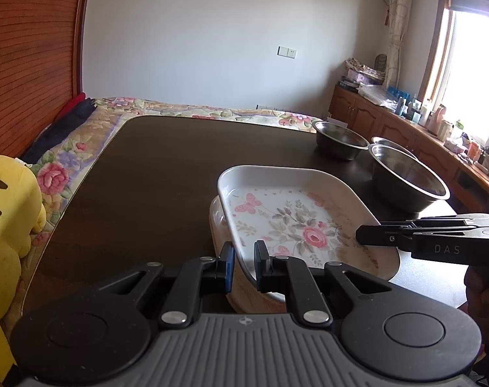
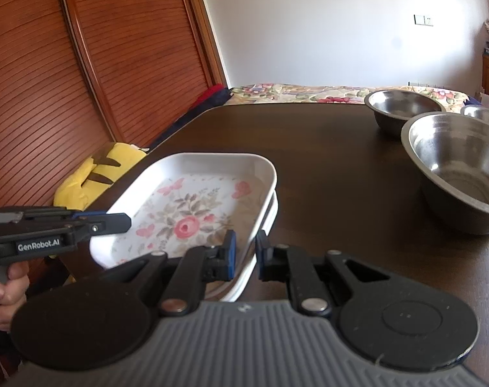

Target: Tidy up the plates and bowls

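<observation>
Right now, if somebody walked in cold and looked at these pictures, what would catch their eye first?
Probably the floral plate, white with pink roses, held tilted over a second plate on the dark table, with the left gripper and right gripper astride opposite rims. Next, three steel bowls cluster at the table's far right. A yellow plush toy sits off its left edge.

- Top plate [image 1: 296,222] sits stacked on a second plate [image 1: 217,222], near edge of the table [image 1: 154,177].
- My left claw [image 1: 243,266] straddles the stack's left rim, my right claw [image 2: 245,258] its right rim.
- Three bowls right of the stack: big bowl [image 2: 460,167] nearest, second bowl [image 2: 402,109] behind it, third bowl [image 2: 484,114] rightmost.
- Bed [image 1: 186,109] behind table; plush toy [image 1: 8,222] left of it.
</observation>
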Demonstrator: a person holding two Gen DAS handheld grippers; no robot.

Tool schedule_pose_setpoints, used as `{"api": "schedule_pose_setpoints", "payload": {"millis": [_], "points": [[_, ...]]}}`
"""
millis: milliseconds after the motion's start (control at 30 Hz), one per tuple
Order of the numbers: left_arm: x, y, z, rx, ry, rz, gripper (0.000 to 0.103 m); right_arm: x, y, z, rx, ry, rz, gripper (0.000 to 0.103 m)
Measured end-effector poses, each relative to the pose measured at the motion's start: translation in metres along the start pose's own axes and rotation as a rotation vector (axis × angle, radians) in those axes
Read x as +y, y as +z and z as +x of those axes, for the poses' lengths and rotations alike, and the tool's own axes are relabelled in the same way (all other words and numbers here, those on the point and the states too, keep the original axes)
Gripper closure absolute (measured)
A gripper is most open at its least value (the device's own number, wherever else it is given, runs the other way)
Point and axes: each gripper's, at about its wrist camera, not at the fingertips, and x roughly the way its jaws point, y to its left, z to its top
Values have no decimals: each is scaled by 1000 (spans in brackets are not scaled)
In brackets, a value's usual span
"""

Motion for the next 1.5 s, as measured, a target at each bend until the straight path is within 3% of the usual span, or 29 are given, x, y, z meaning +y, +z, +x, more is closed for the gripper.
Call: {"api": "schedule_pose_setpoints", "payload": {"millis": [800, 1067, 1500], "points": [[7, -5, -1, -19, -17, -48, 89, 2, -9, 0, -27, 7, -7, 83], [7, -6, -6, -39, 16, -35, 80, 2, -9, -7, -49, 5, -15, 79], [-9, 6, -6, -88, -4, 6, 49, -19, -6, -38, -153, -76, -24, 75]]}}
